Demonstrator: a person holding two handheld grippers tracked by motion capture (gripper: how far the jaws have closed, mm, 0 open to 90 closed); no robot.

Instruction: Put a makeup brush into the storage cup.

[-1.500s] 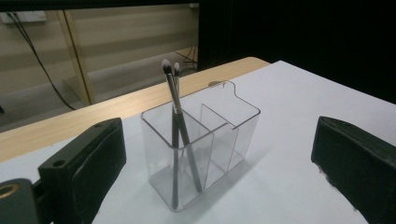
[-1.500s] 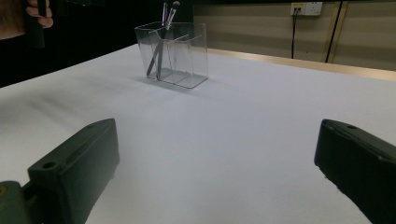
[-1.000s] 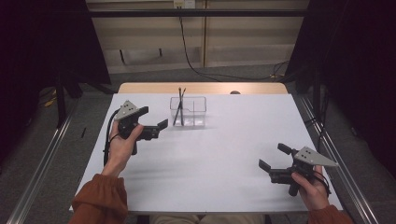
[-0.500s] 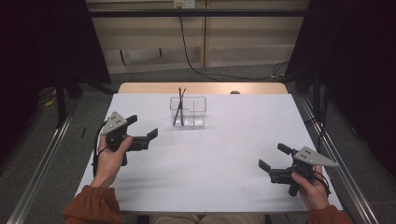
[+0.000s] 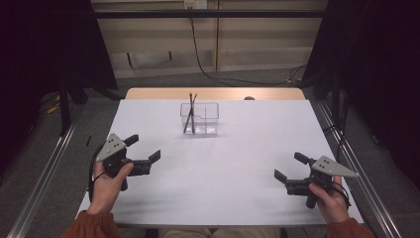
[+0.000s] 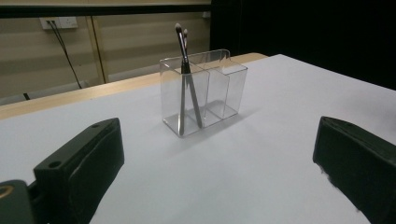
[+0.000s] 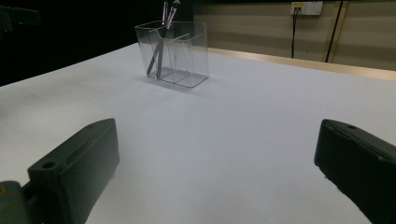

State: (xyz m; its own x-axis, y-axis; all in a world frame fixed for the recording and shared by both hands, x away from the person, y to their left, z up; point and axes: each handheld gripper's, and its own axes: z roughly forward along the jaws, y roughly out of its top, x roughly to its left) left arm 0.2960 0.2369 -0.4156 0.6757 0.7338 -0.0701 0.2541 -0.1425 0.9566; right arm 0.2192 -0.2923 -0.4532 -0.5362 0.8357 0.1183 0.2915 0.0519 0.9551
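A clear two-compartment holder [image 5: 200, 119] stands upright at the far middle of the white table [image 5: 223, 188]. Two slim makeup brushes [image 5: 189, 112] lean crossed in its left compartment. My left gripper [image 5: 143, 148] is open and holds nothing, near the left edge and well short of the holder. In the left gripper view the holder [image 6: 205, 88] and the brushes [image 6: 183, 70] stand ahead between the wide black jaws. My right gripper [image 5: 288, 166] is open and holds nothing at the near right. The right gripper view has the holder [image 7: 175, 51] far off to the upper left.
A wooden table edge [image 5: 213, 93] runs behind the white surface. Metal rails [image 5: 47, 183] flank the table on both sides. A black cable [image 5: 208, 69] trails over the floor beyond. Dark curtains [image 5: 381, 74] close in left and right.
My left gripper has drawn back from beside the holder toward the near left of the table, staying open. The right gripper has not moved.
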